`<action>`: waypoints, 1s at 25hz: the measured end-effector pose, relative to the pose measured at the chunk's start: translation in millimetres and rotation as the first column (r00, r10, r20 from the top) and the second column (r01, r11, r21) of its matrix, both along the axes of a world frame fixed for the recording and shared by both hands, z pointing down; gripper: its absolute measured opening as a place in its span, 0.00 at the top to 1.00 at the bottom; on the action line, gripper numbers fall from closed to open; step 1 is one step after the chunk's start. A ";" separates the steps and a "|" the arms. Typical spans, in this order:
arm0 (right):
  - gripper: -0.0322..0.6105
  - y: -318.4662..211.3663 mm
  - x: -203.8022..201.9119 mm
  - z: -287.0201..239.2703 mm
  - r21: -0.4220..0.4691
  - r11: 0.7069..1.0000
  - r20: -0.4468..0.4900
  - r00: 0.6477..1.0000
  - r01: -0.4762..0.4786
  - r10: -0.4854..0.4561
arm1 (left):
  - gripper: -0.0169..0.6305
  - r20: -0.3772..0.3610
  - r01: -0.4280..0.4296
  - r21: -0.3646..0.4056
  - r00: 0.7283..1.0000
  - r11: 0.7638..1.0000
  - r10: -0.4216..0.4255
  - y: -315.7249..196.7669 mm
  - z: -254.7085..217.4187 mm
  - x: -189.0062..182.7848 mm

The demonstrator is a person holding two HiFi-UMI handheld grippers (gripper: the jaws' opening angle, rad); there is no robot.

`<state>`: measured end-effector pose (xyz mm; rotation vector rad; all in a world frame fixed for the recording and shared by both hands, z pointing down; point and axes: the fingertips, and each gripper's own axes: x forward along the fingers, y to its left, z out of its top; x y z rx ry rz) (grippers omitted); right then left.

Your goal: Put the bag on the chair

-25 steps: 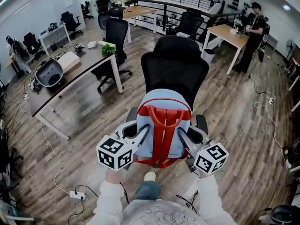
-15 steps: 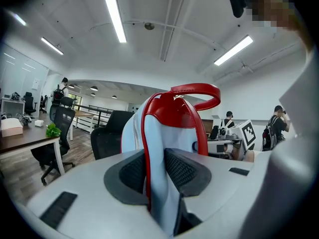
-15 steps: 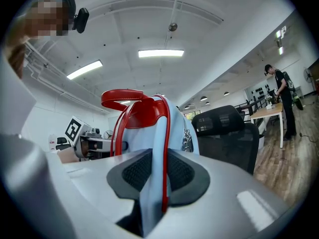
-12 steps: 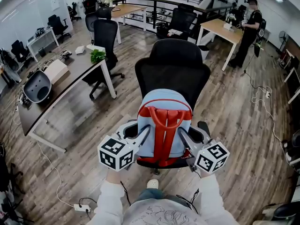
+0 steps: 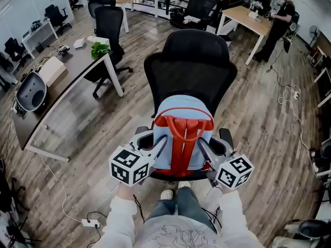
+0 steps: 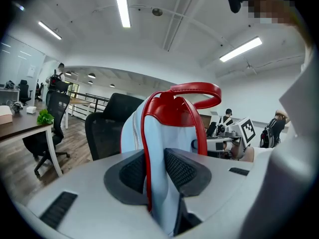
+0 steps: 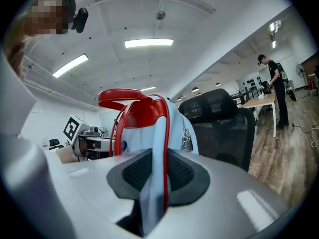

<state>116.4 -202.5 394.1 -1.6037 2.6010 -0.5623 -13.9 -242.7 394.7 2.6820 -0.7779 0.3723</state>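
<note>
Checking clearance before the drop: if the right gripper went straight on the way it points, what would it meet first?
The right gripper, shut on the backpack, would probably meet the black office chair first, at its backrest; depth is unclear.

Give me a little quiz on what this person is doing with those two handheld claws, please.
1. What do the left gripper and the right gripper each clamp between their jaws?
A. a potted plant
B. the bag
C. a cardboard box
2. True or false: the chair beyond the bag is white.
3. Fill in: the bag's top handle is coloured ___.

Key: 1 B. 2 False, it is black. 3 Red.
</note>
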 end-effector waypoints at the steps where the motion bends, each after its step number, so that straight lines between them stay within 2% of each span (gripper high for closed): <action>1: 0.81 -5.1 3.0 4.5 -0.009 1.000 -0.001 1.000 0.003 -0.003 | 0.80 0.005 0.001 -0.007 1.000 1.000 -0.001 -4.4 4.3 2.8; 13: 0.81 -71.7 36.5 77.6 -0.150 0.985 -0.007 0.996 0.085 -0.087 | 0.81 0.066 0.073 -0.120 0.996 0.990 -0.066 -63.3 76.0 34.5; 19: 0.81 -99.8 57.1 129.8 -0.244 0.961 -0.032 0.990 0.127 -0.139 | 0.81 0.115 0.096 -0.197 0.991 0.976 -0.075 -83.4 127.3 53.3; 25: 0.81 -116.9 67.6 189.5 -0.345 0.926 -0.042 0.983 0.154 -0.180 | 0.82 0.180 0.115 -0.262 0.981 0.958 -0.069 -99.1 183.8 63.9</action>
